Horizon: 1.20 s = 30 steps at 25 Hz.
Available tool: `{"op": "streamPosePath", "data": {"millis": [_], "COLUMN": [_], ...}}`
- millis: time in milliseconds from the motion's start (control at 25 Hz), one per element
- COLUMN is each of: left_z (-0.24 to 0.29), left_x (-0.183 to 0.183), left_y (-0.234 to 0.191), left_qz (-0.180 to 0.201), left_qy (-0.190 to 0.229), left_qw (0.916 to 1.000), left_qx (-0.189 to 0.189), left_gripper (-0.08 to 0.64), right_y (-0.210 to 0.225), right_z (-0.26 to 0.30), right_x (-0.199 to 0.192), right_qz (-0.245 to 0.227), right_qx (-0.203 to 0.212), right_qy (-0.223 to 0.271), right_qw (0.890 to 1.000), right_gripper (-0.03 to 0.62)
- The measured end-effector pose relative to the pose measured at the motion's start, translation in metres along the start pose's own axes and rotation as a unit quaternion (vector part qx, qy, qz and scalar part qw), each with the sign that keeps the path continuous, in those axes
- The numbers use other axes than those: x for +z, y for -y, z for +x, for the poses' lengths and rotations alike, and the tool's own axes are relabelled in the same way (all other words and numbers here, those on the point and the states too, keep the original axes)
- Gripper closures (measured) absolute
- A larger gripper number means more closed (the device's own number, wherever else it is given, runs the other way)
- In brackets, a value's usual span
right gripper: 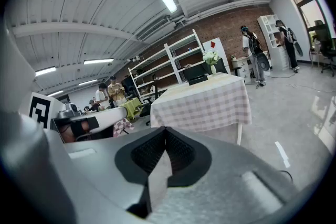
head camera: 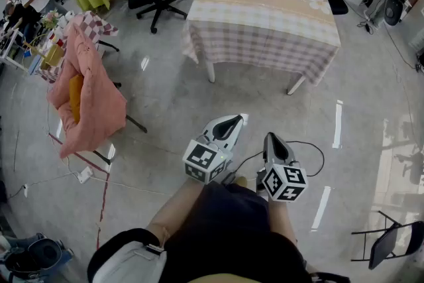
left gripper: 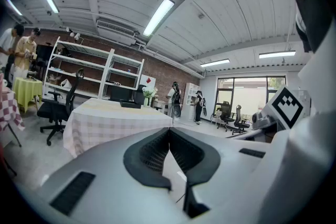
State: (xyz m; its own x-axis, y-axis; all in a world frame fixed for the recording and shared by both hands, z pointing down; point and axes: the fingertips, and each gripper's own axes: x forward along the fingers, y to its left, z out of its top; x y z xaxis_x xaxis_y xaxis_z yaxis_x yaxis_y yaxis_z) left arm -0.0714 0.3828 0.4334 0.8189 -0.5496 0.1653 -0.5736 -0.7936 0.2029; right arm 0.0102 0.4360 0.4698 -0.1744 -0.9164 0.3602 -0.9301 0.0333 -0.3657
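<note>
Here both claws hang side by side above the floor (head camera: 165, 116). The left gripper (left gripper: 169, 131) has its jaws pressed together at the tips, with nothing between them. The right gripper (right gripper: 165, 131) is likewise closed and empty. Well ahead of both stands the table (head camera: 265, 30) under a checked cloth. A chair draped in pink fabric (head camera: 89, 93) stands off beyond the left gripper's left side.

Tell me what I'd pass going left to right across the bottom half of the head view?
First the chair draped in pink cloth → left gripper → right gripper → black folding chair.
</note>
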Motion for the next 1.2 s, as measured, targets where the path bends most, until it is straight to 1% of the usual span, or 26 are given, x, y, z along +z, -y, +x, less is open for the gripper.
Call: {"op": "streamPosePath", "data": {"millis": [160, 360, 520, 720, 1000, 1200], "left_z": [0.003, 0.0, -0.001, -0.002, -0.003, 0.0], "left_x": [0.006, -0.008, -0.012, -0.01, -0.019, -0.018], "left_y": [0.016, 0.028, 0.043, 0.053, 0.053, 0.039], "left_qz": [0.002, -0.012, -0.006, 0.003, 0.006, 0.007], "left_qy": [0.002, 0.0, 0.003, 0.001, -0.004, 0.013], "left_qw": [1.0, 0.9999, 0.9998, 0.9997, 0.9996, 0.9992], "left_qx": [-0.008, 0.011, 0.019, 0.025, 0.026, 0.037], "left_gripper": [0.551, 0.551, 0.551, 0.551, 0.551, 0.551], "right_y": [0.006, 0.014, 0.022, 0.022, 0.022, 0.016], "right_z": [-0.013, -0.026, -0.034, -0.043, -0.043, -0.03], "right_x": [0.004, -0.001, 0.0, 0.005, 0.003, 0.006], "right_qz": [-0.013, -0.024, -0.036, -0.029, -0.018, -0.021], "right_qx": [-0.004, 0.003, -0.001, 0.002, -0.003, 0.01], "right_qy": [0.005, 0.007, 0.012, 0.025, 0.032, 0.035], "right_qw": [1.0, 1.0, 0.999, 0.999, 0.999, 0.999], "right_gripper": [0.589, 0.588, 0.588, 0.588, 0.588, 0.588]}}
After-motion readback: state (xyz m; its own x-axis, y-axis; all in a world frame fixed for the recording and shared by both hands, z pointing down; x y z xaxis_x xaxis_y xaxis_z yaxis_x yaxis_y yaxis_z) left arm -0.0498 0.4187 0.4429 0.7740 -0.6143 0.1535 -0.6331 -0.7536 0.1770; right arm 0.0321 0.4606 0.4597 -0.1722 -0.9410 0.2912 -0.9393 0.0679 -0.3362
